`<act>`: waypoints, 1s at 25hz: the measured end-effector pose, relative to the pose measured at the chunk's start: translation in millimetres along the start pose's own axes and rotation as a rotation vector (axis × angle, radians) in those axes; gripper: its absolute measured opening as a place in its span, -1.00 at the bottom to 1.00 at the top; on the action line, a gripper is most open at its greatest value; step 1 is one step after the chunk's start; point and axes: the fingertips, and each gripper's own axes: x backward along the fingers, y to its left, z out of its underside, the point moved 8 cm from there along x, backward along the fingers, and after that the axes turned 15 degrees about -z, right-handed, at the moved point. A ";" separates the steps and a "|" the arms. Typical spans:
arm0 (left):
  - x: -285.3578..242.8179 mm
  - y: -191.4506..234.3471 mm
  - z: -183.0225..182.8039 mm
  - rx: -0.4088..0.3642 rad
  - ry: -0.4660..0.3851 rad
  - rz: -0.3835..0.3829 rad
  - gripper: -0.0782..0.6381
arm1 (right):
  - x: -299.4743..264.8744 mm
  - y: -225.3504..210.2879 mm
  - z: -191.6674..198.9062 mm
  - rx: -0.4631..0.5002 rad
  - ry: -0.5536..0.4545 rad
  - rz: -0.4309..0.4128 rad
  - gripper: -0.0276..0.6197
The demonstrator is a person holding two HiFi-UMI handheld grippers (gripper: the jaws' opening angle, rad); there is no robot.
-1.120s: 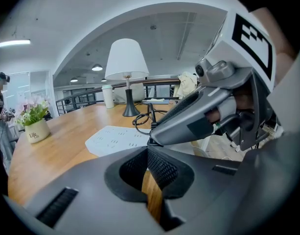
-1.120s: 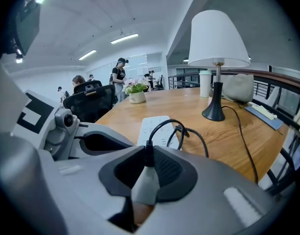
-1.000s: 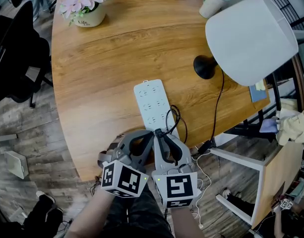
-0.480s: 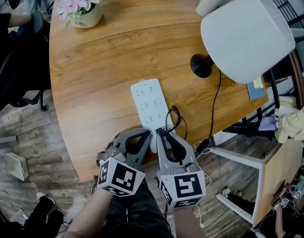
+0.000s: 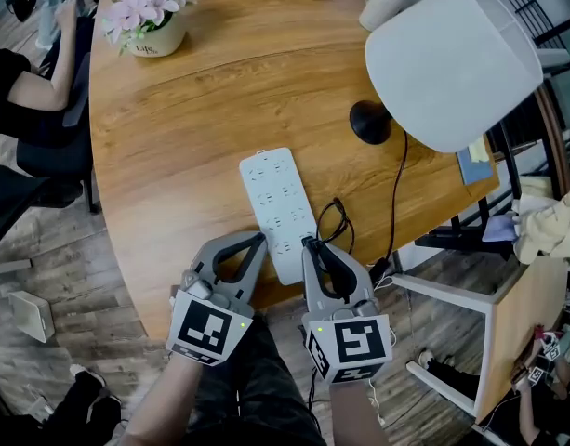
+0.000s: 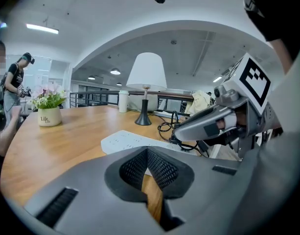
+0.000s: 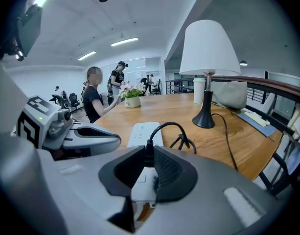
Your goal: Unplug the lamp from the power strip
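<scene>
Open-plan office: ceiling strip lights [image 7: 124, 41], big wood table [image 5: 219, 100], ppl [image 7: 93, 104] working in bkgd.

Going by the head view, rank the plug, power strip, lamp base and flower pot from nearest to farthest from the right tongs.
1. The plug, gripped between the right tongs.
2. The power strip, just ahead and slightly left.
3. The lamp base, farther up and to the right.
4. The flower pot, at the far top left.

White power strip [image 5: 275, 207] on a wood-grain brown surface [image 5: 192, 119]; black plug [image 7: 148, 155] and cord [image 5: 393, 203]; lamp shade [image 5: 443, 63] white, base [image 5: 370, 122] black.
</scene>
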 end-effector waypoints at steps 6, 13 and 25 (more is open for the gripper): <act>1.5 2.1 -2.0 0.024 -0.025 -0.009 -0.79 | 6.0 -18.8 -3.7 0.011 -0.003 0.047 -0.71; 2.5 7.9 -5.5 0.064 -0.029 -0.041 -0.79 | 3.8 -34.0 -4.1 0.007 0.013 0.075 -0.71; -2.0 10.4 -9.6 0.087 -0.033 -0.050 -0.79 | 0.0 -43.5 -9.2 0.042 0.057 0.132 -0.56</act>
